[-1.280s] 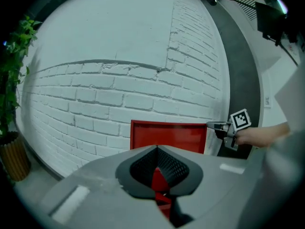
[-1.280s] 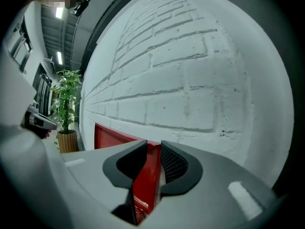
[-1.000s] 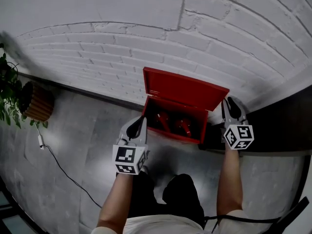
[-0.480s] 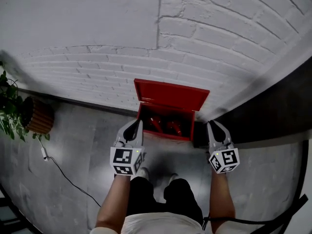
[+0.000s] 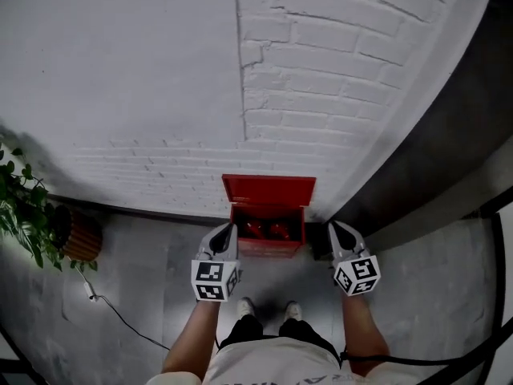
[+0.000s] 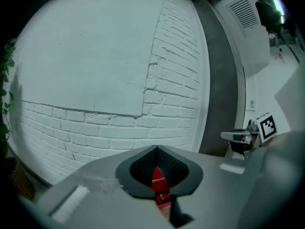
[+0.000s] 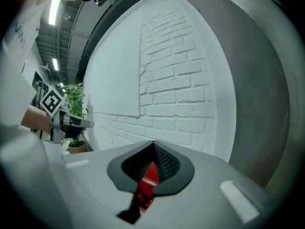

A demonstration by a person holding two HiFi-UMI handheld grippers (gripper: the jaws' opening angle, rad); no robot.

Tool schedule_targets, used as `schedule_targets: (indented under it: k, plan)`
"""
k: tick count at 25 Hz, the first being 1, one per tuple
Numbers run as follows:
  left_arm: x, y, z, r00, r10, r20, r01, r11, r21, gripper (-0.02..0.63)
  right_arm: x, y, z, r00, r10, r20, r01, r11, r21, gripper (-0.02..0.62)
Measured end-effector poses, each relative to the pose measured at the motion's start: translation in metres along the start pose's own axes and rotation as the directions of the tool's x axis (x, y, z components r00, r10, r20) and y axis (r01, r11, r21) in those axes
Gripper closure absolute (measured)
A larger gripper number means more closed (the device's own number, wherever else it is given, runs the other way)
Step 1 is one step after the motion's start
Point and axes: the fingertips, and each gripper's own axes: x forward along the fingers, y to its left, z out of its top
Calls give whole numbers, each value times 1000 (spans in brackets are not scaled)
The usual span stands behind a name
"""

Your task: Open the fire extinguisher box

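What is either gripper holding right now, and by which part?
Nothing. Left gripper and right gripper are both shut, empty, clear of the open red box.

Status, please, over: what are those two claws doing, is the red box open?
Left gripper shut, empty. Right gripper shut, empty. Red box open, lid up by the wall. Nothing between grippers and box.

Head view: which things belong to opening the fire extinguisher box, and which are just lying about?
Job in hand: fire extinguisher box, lid already up; extinguishers inside it; left gripper and right gripper, both shut and holding nothing.

Lying about: potted plant by the wall; cable on the floor.
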Motion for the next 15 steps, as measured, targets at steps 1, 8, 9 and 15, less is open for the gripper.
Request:
schedule_targets:
  k: [1, 8, 9, 15]
  plan:
    - [-2, -1, 5, 1000, -2, 10, 2, 1000, 6, 603, 0, 3, 7, 1000, 1, 8, -1, 1000, -10, 589]
    - [-19, 0, 11, 1000, 8, 30, -8, 1000, 2, 603, -6, 18, 24, 999, 7, 34, -6, 1000, -25, 589]
    - [-19, -1, 11, 1000, 6, 30, -6, 1000, 7, 603, -7, 19, 25, 999, 7, 35, -7, 1000, -24, 589]
    - [-20, -3, 22, 999, 11, 48, -12, 1000, 20, 603, -13, 19, 28, 999, 2, 40, 0, 999, -43, 589]
